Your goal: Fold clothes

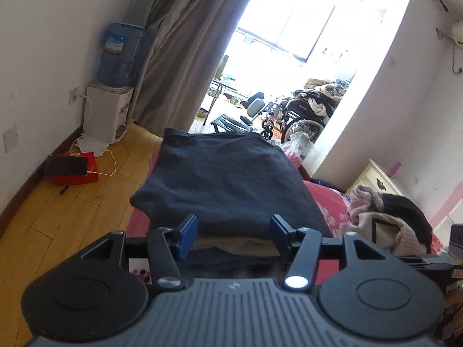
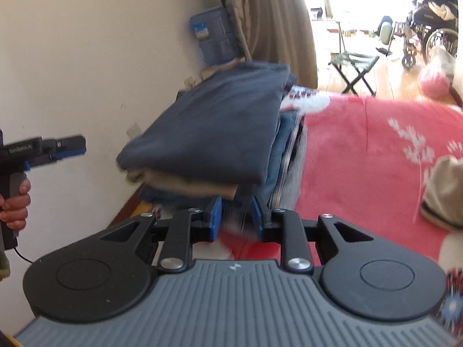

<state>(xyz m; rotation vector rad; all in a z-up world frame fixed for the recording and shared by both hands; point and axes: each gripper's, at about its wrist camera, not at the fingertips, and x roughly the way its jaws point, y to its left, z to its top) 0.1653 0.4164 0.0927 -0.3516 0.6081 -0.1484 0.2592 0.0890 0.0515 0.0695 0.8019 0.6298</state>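
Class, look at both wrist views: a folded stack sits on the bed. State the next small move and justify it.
Probably swing the right claw toward the unfolded beige garment on the red bedspread. The dark blue garment already lies folded on top of the stack, and both claws, including the left claw, are open and hold nothing.

You have two tongs in play, the left tongs (image 1: 233,232) and the right tongs (image 2: 236,219). One stack of folded clothes (image 2: 214,133) sits on one bed (image 2: 361,156), topped by one dark navy garment (image 1: 228,179). One loose heap of unfolded clothes (image 1: 387,219) lies further along. You also face one water dispenser (image 1: 108,112), one wheelchair (image 1: 301,115), one folding stool (image 2: 354,69) and one red box (image 1: 76,172).
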